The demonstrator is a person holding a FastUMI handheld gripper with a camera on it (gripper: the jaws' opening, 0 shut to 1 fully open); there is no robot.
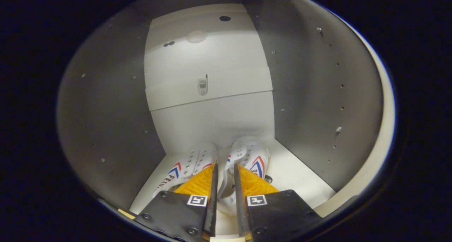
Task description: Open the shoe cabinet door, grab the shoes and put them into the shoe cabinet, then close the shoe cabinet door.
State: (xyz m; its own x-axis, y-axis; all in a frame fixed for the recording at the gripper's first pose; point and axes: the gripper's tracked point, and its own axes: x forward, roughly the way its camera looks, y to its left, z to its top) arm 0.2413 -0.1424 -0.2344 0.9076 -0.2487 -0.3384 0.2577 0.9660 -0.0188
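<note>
Inside the shoe cabinet point(303, 94), the shoes point(226, 161) sit on its floor point(300, 178), toes twd the back panel point(208, 76). Gripper point(225, 171) fingers are pinched on both inner collars. Set pair flat, release slowly, w/draw straight back.

Inside the shoe cabinet point(310, 94), a white floor panel point(300, 180) carries a pair of white shoes point(247, 153) with red and blue chevron stripes, set side by side with toes toward the white back wall. The left shoe point(189, 166) angles slightly outward; the right shoe stands close beside it, a narrow gap between them. Grey side walls dotted with shelf-pin holes rise from the panel's edges. The gripper point(224, 171) reaches in over the panel, its fingers point(214, 185) close together and pinching the shoes' inner sides.
</note>
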